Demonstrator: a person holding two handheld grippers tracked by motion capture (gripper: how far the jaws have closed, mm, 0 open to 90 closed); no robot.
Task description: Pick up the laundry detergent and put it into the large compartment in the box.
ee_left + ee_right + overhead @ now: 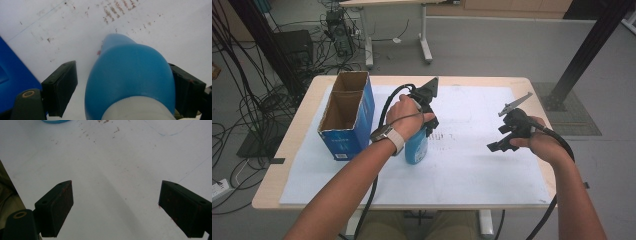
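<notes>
A blue plastic bottle (416, 148) with a white neck stands upright on the white sheet (472, 170), just right of the box. My left gripper (427, 128) reaches down around it from above. In the left gripper view the bottle (130, 75) sits between the jaws of the left gripper (121, 68). The right-hand pad (183, 87) lies against its side, while a gap shows at the left-hand pad (61, 85). My right gripper (498, 142) hovers low over the sheet at the right. Its jaws (116, 187) are wide open with nothing between them.
An open-topped blue cardboard box (347, 117) stands at the table's left, close beside the bottle, and its blue wall (12, 80) shows at the left of the left gripper view. Faint brown marks dot the sheet. Cables trail from both grippers toward the person.
</notes>
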